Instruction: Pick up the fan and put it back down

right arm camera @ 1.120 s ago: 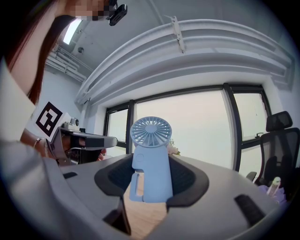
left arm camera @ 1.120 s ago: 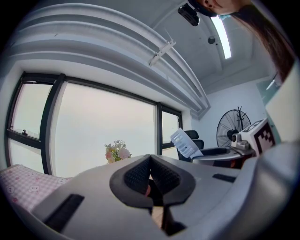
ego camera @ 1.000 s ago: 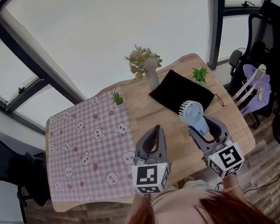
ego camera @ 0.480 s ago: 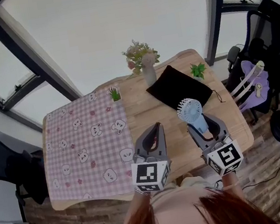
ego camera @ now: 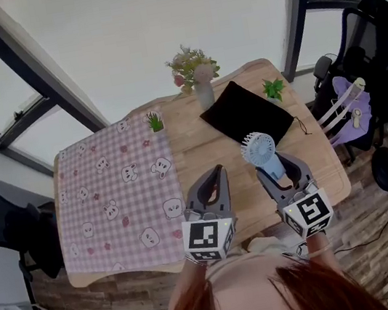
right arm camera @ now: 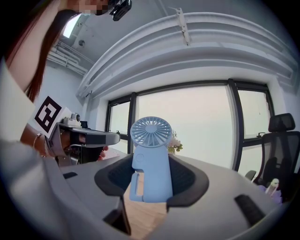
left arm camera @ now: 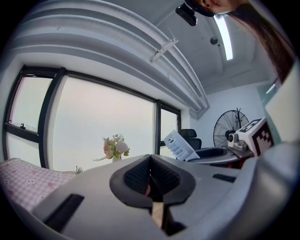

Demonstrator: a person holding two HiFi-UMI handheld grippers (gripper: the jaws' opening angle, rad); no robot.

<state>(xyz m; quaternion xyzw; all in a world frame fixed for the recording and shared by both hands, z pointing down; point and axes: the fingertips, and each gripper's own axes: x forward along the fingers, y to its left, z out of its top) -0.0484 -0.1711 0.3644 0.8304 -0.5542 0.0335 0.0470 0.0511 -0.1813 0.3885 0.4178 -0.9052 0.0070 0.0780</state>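
Observation:
A light-blue handheld fan (ego camera: 259,151) stands upright between the jaws of my right gripper (ego camera: 276,168), above the wooden table (ego camera: 328,165). In the right gripper view both pads press on the sides of the fan's handle (right arm camera: 151,173), with its round head above them. My right gripper (right arm camera: 151,183) is shut on it. My left gripper (ego camera: 217,176) hangs to the left of the fan at about the same height, its jaws closed together with nothing in them. In the left gripper view the pads (left arm camera: 140,177) meet, and the fan (left arm camera: 178,145) shows edge-on to the right.
A pink chequered cloth (ego camera: 112,194) covers the table's left half. At the back lie a black pouch (ego camera: 246,112), a vase of flowers (ego camera: 200,83) and two small green plants (ego camera: 273,88) (ego camera: 154,122). Office chairs (ego camera: 375,47) stand to the right, and another chair (ego camera: 7,226) to the left.

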